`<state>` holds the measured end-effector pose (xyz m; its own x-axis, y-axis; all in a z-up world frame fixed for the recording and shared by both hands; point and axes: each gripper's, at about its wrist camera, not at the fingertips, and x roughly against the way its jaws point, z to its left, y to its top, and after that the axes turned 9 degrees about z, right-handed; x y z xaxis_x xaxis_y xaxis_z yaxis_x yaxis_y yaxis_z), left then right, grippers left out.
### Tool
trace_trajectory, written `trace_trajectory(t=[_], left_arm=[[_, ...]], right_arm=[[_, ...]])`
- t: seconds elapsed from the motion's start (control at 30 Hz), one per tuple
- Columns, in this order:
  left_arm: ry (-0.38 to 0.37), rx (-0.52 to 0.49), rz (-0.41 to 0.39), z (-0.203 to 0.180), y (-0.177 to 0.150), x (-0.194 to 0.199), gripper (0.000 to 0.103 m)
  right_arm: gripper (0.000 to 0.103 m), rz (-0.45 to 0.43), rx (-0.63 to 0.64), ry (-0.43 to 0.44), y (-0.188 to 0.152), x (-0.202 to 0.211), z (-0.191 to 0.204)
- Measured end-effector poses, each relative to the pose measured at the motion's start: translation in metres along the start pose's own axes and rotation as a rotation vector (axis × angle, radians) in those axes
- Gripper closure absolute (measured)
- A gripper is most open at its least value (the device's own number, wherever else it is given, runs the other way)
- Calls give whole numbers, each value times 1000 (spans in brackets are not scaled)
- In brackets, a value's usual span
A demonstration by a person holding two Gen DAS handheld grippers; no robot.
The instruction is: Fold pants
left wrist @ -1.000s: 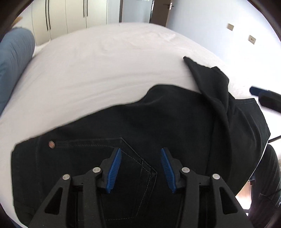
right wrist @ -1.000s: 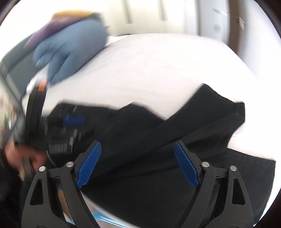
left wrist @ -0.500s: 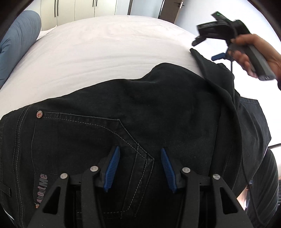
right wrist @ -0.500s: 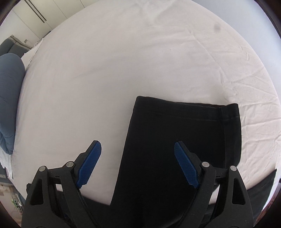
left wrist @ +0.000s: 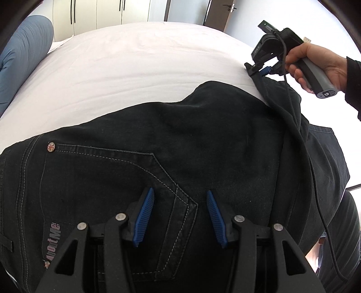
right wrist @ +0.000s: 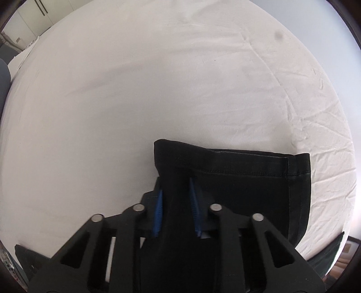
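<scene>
Black jeans [left wrist: 203, 139] lie across a white bed [left wrist: 135, 58], back pocket up. My left gripper [left wrist: 178, 198] is open, hovering low over the back pocket [left wrist: 126, 180] near the waist. My right gripper [right wrist: 176, 187] is shut on the left corner of a pant leg's hem [right wrist: 237, 164]. In the left wrist view the right gripper [left wrist: 259, 68] shows at the far right, pinching the leg end, held by a hand.
A blue-grey pillow [left wrist: 24, 58] lies at the bed's left side. White wardrobe doors [left wrist: 101, 11] stand behind the bed. White wrinkled sheet [right wrist: 158, 78] spreads beyond the hem. A black cable [left wrist: 315, 180] trails from the right gripper over the jeans.
My right gripper moved down onto the leg hem and closed on it. My left gripper came lower over the back pocket and stayed open.
</scene>
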<state>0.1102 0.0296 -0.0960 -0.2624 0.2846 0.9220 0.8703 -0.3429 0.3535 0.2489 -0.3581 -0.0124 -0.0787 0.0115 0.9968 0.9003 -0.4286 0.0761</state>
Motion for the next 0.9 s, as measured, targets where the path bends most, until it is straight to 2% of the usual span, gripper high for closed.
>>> trace_trajectory(t=[0.07, 0.23, 0.47, 0.5, 0.57, 0.6, 0.67, 0.77, 0.9], left_arm=[[6, -1, 2, -1, 0, 1, 53], [13, 0, 12, -5, 2, -1, 52], [24, -5, 30, -8, 7, -4, 52], [24, -5, 32, -8, 8, -4, 52], [24, -4, 39, -8, 10, -4, 52], [25, -3, 43, -9, 12, -3, 51], [26, 2, 50, -8, 14, -4, 51], [31, 13, 63, -10, 19, -5, 49], [39, 16, 74, -16, 24, -8, 37]], right_arm=[[96, -16, -8, 27, 2, 7, -9], [100, -102, -59, 148, -10, 36, -39], [101, -282, -183, 317, -74, 95, -132], [101, -305, -212, 331, -87, 98, -166], [101, -343, -267, 366, -129, 107, -207], [101, -356, -287, 376, -139, 107, -223], [101, -394, -337, 374, -186, 113, -252], [102, -425, -426, 402, -246, 113, -290], [102, -430, -495, 392, -299, 95, -321]])
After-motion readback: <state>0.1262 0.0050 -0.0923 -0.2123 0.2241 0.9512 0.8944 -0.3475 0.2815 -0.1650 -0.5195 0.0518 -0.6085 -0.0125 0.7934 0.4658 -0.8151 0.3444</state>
